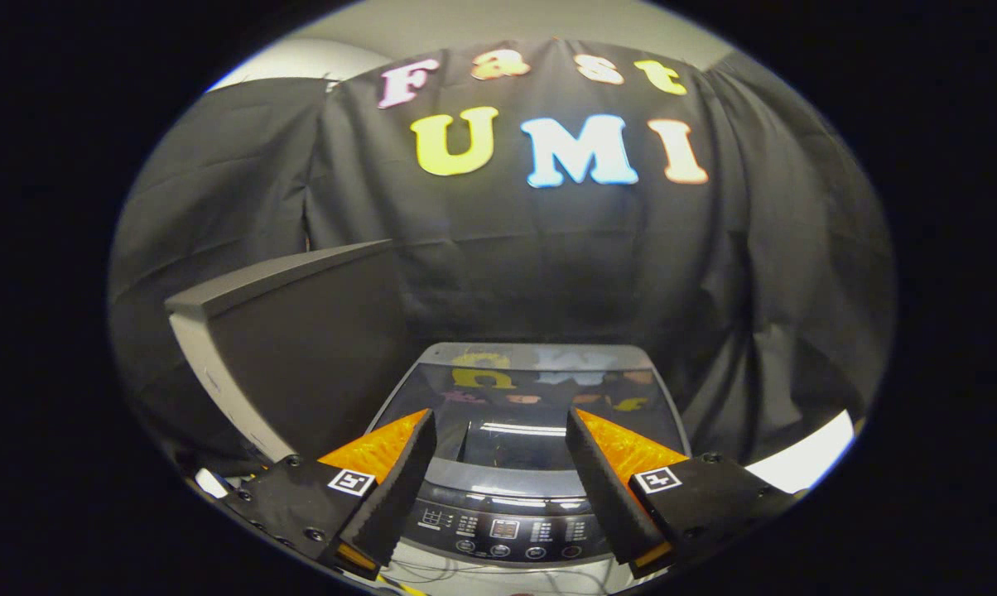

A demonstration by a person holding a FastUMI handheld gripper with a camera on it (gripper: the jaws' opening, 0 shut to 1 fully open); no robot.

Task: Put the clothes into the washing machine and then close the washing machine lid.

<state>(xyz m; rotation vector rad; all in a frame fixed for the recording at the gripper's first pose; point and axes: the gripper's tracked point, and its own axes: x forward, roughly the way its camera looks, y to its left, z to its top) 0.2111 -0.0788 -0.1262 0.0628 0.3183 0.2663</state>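
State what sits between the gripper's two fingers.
In the gripper view, the open gripper frames the washing machine's closed glossy lid and control panel; the fingers grip nothing.

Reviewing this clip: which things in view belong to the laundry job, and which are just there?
Part of the job:
washing machine, its glass lid lying flat and shut
gripper, fingers open and holding nothing

Just there:
dark box left of the machine
cables below the control panel
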